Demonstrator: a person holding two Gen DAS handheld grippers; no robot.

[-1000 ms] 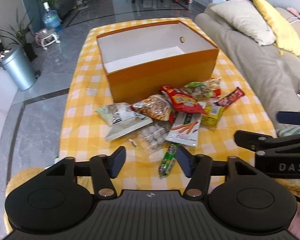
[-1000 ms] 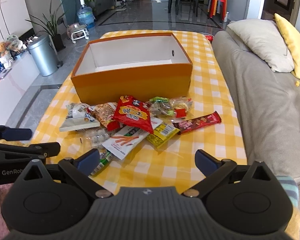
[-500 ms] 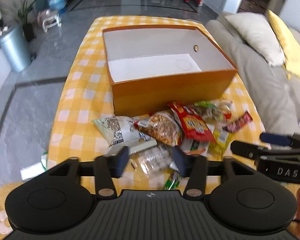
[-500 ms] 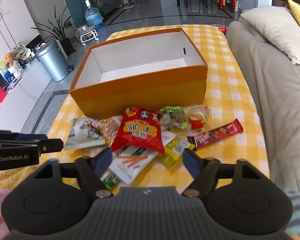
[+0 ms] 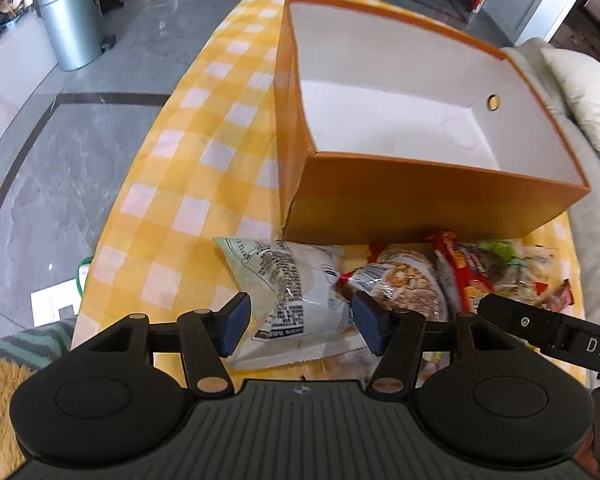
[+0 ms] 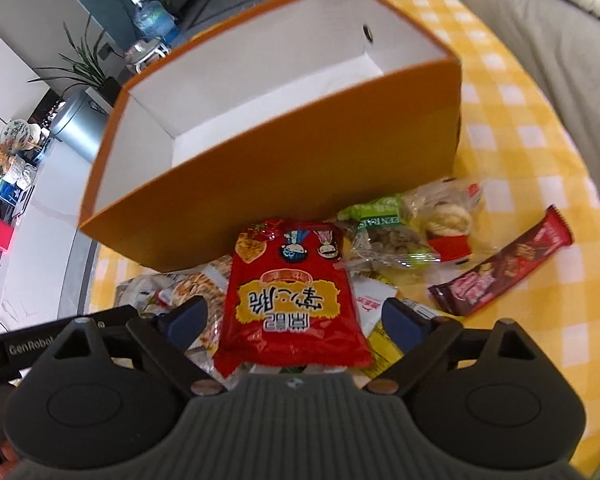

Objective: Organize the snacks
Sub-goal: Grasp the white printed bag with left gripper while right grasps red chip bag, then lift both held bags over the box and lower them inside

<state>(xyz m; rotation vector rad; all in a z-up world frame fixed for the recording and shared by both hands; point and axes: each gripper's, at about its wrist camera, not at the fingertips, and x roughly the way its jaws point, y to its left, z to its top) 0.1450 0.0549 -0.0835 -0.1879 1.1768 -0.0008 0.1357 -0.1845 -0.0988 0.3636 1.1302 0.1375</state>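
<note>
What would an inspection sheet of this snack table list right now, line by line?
Surface: table under a yellow checked cloth.
Job's things: orange box, nothing in it; snack packets piled in front: white bag, red bag, chocolate bar.
Clutter: nothing seen.
Grippers: left gripper opening, white bag between its fingers, not pressed; right gripper opening astride the red bag, not pressed.
Cables: nothing seen.
Surroundings: grey sofa, metal bin, water bottle, plants.
</note>
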